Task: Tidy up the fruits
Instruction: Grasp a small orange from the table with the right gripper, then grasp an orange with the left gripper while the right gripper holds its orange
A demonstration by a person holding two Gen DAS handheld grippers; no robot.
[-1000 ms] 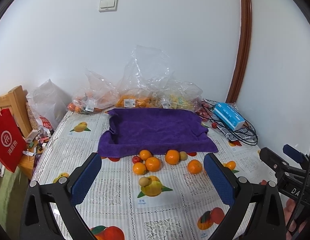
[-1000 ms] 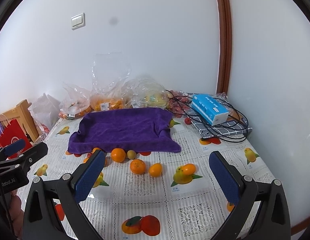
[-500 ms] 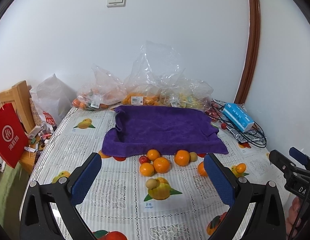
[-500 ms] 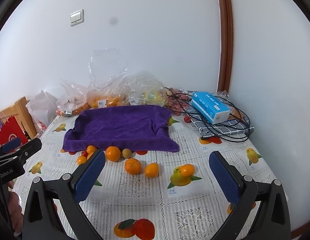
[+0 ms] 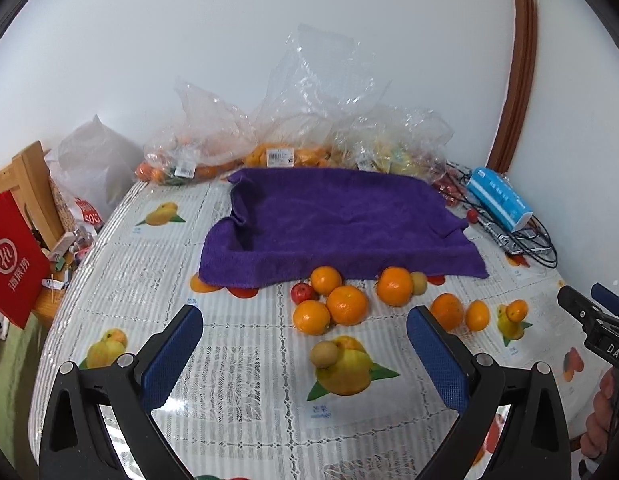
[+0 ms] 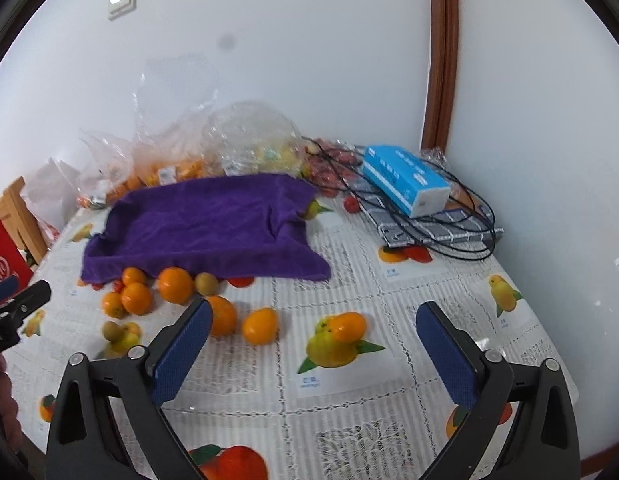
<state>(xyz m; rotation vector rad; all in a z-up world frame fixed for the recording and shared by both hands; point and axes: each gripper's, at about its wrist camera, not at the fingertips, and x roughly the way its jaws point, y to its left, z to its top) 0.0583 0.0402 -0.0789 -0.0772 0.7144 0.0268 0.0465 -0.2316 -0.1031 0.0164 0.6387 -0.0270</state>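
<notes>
Several oranges (image 5: 346,305) lie on the table just in front of a purple towel (image 5: 337,220), with a small red fruit (image 5: 302,292) and two small brown-green fruits (image 5: 325,353). In the right wrist view the same oranges (image 6: 175,285) and the towel (image 6: 205,220) show left of centre, and a small orange (image 6: 349,326) lies between the fingers' line. My left gripper (image 5: 305,354) is open and empty above the near table, over the brown-green fruit. My right gripper (image 6: 311,354) is open and empty, near the small orange.
Clear plastic bags of fruit (image 5: 277,152) stand along the back wall. A blue box (image 6: 405,178) lies on black cables and a checked cloth (image 6: 441,232) at the back right. A red paper bag (image 5: 13,256) and a wooden chair (image 5: 27,176) stand off the left edge.
Both grippers have moved forward and lower toward the fruit, which now looks larger and closer. Both stay open and empty. No fruit has moved.
</notes>
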